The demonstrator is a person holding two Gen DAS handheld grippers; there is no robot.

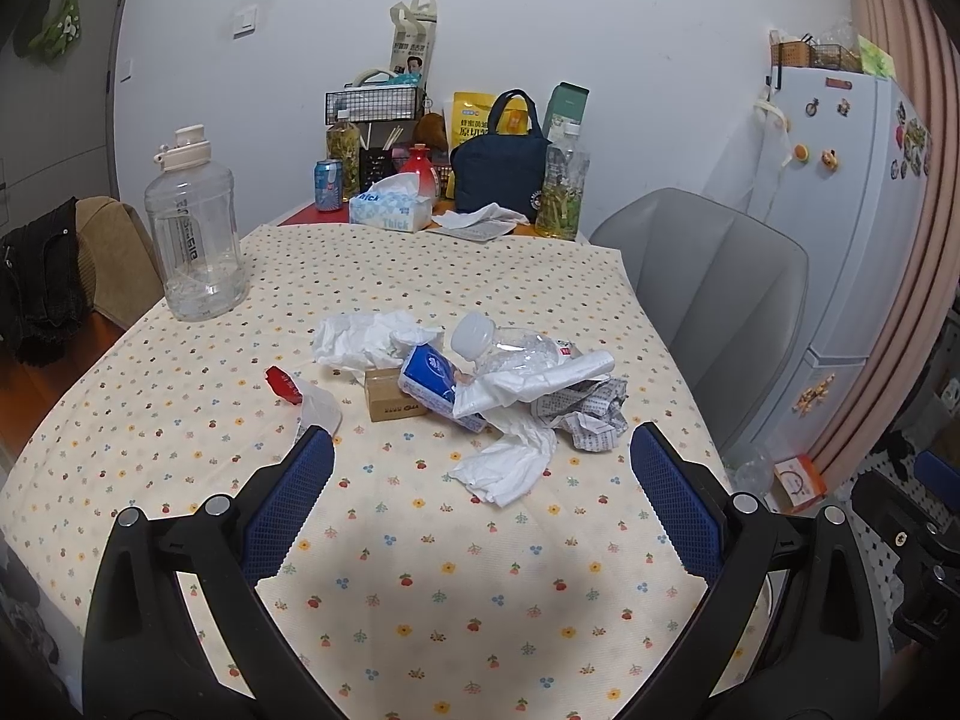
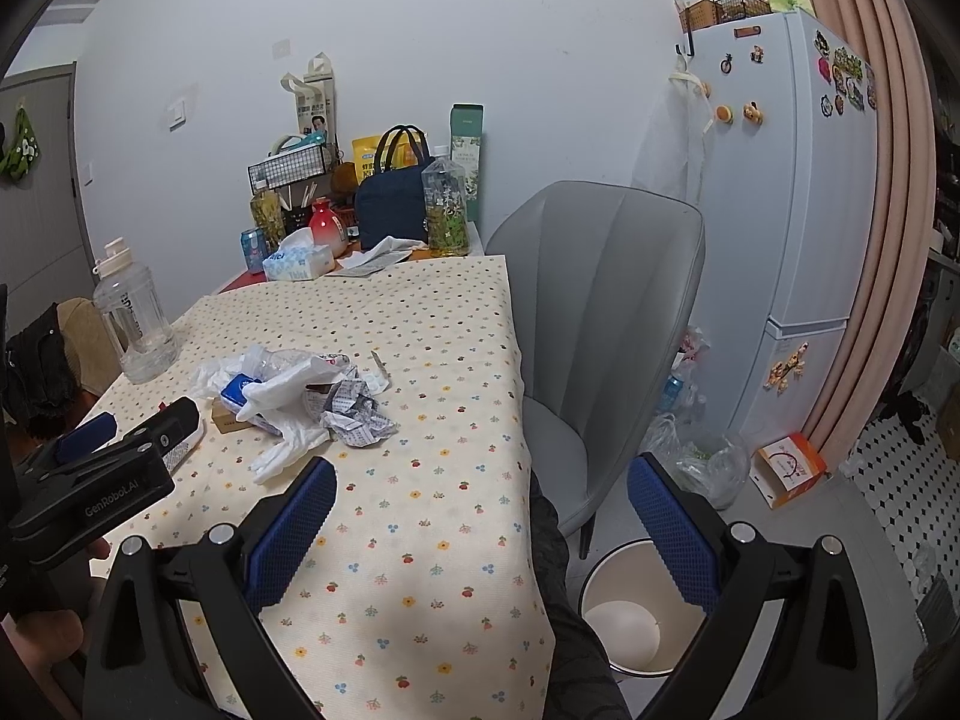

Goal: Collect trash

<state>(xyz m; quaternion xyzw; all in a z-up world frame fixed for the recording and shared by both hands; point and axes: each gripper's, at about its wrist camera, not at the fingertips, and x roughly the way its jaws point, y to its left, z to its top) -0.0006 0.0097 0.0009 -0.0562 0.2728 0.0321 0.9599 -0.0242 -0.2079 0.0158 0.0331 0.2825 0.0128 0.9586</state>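
While both tools hover with fingers spread wide and empty, the left hand-held gripper (image 1: 480, 456) faces the trash pile (image 1: 480, 378) mid-surface (image 1: 420, 600); the right hand-held gripper (image 2: 480, 489) straddles the surface's right edge above a bin (image 2: 624, 618) on the floor.

Readable stuff is pretty thin: the blue-and-white tissue box (image 1: 391, 211) at the far edge of the table says "Thick" on its front, and the yellow snack pouch (image 1: 470, 114) behind the navy bag shows "原切" in big characters. In the right wrist view the left gripper (image 2: 129, 443) has "GenRobot.AI" printed on its black body; the rest is too blurry.
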